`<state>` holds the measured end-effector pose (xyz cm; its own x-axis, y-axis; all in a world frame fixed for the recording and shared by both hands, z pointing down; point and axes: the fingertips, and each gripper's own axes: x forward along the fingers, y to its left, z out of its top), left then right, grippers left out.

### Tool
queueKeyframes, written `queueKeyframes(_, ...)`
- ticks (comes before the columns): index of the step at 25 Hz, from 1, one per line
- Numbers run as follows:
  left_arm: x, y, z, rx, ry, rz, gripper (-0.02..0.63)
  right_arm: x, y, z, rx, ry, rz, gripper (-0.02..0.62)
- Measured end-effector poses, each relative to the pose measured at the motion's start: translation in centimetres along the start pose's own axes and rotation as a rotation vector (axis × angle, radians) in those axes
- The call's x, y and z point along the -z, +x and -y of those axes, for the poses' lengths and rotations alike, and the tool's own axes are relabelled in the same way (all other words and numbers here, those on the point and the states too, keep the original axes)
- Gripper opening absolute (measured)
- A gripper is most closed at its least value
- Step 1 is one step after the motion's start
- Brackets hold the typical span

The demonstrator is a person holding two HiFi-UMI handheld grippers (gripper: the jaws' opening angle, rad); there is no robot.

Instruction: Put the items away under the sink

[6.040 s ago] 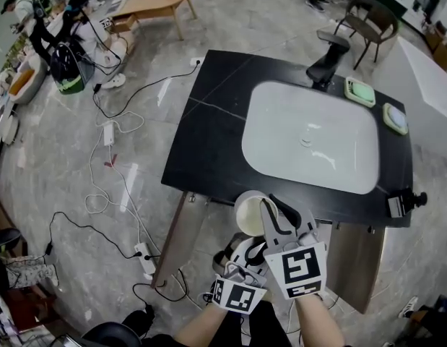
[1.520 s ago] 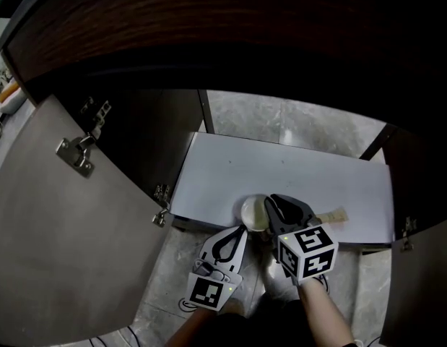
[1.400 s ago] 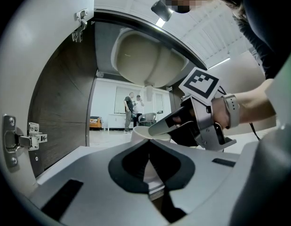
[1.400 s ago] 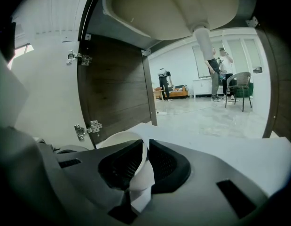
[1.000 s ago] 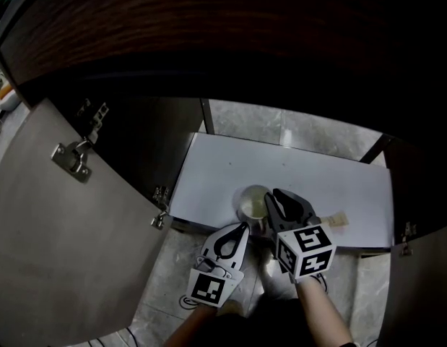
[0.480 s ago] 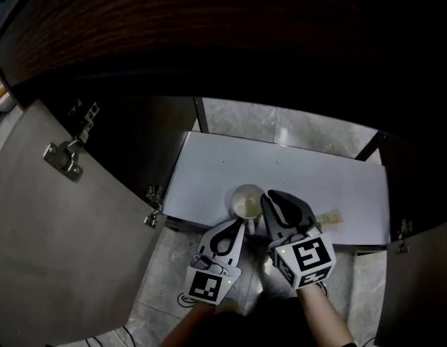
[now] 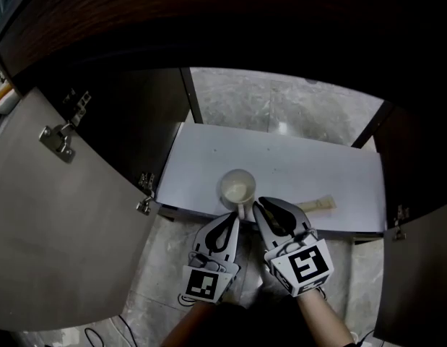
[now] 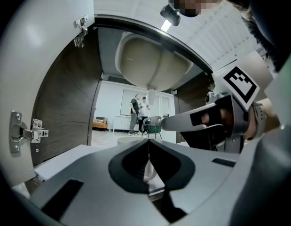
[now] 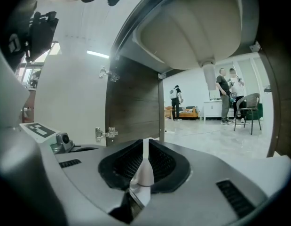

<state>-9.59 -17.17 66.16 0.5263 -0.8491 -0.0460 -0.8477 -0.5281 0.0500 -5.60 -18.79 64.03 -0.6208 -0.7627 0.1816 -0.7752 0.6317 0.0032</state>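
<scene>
A cream mug (image 7: 237, 186) sits upright over the front part of the white cabinet shelf (image 7: 302, 168) under the sink. My right gripper (image 7: 256, 207) reaches in from the near side and is shut on the mug's handle (image 7: 243, 207). In the right gripper view the thin white handle (image 9: 144, 173) stands pinched between the jaws of the right gripper (image 9: 144, 160). My left gripper (image 7: 232, 221) hovers just left of it at the shelf's front edge, shut and empty. In the left gripper view the left gripper (image 8: 148, 147) shows its jaws pressed together, with the mug (image 8: 148, 171) glimpsed beyond them.
A small pale wooden item (image 7: 318, 206) lies on the shelf to the right of the mug. The left cabinet door (image 7: 57, 215) hangs open, its hinge (image 7: 55, 139) showing. The sink bowl's underside (image 9: 192, 27) and drain pipe (image 9: 208, 81) hang overhead. People stand far behind the open cabinet.
The right gripper, still holding the mug, has shifted a little left and deeper over the shelf and rolled slightly. The left gripper has stayed nearly still.
</scene>
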Motion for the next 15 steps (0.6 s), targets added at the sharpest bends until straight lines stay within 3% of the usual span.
queueKeyframes(10, -0.8, -1.0, 1.6, -0.016, 0.003, 0.015, 0.009, 0.6, -2.9, -1.8, 0.003, -0.046, 0.050, 0.046)
queueKeyframes(15, -1.1, -1.7, 2.2, -0.014, 0.014, 0.014, 0.009, 1.5, -3.5, -2.7, -0.003, -0.062, 0.029, 0.041)
